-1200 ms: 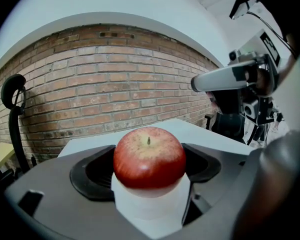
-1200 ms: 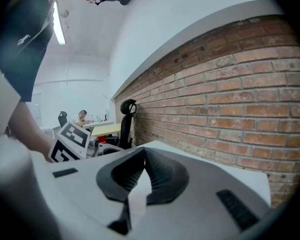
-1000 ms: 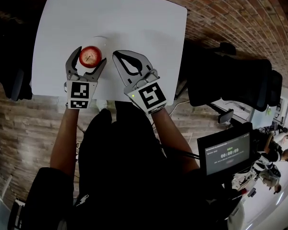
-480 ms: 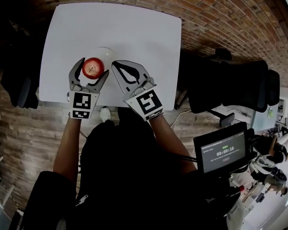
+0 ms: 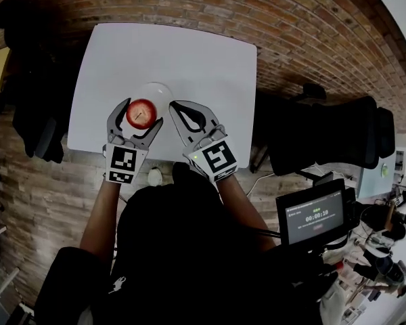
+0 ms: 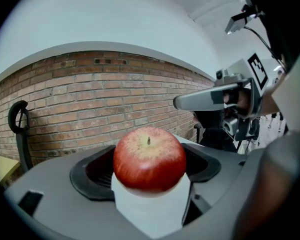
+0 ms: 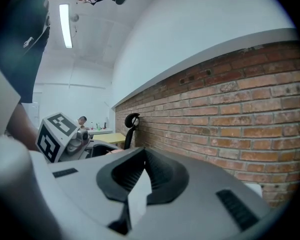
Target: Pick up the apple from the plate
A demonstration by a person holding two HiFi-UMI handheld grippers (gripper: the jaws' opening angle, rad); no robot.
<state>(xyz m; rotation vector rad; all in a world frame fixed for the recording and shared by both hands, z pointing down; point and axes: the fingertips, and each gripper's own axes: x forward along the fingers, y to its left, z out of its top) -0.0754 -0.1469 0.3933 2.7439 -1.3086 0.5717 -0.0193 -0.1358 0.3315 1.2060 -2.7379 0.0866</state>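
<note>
Brick floor (image 5: 311, 39) across the whole head view. One white table (image 5: 189, 53), upper centre. Two black chairs: right chair (image 5: 331, 131) beside the table's right edge, left chair (image 5: 34, 114) at the frame's left edge. One person (image 5: 183, 249) in a dark top, lower centre, both arms reaching up-frame. One screen (image 5: 316, 217), lower right, with white timer-style digits too small to read reliably.

Two grippers, side by side at the table's lower edge.
- Left gripper (image 5: 137, 114): jaws clamped on the apple (image 5: 141, 112), one pad against each side. Same in the left gripper view: apple dead centre, stem up.
- Right gripper (image 5: 175, 105): jaws together at the tips, nothing between them. Just right of the apple, not touching it.

One container only: white plate (image 5: 159, 90), centre of the head view, low contrast against the table. Nothing at it except the apple, overlapping the plate's lower-left part. Contact between apple and plate: cannot tell. Only white under the apple in the left gripper view.

One apple, red, yellow speckle near the stem.

Two marker cubes: left marker cube (image 5: 124, 164), right marker cube (image 5: 218, 160). Black-and-white square patterns, no readable lettering.
</note>
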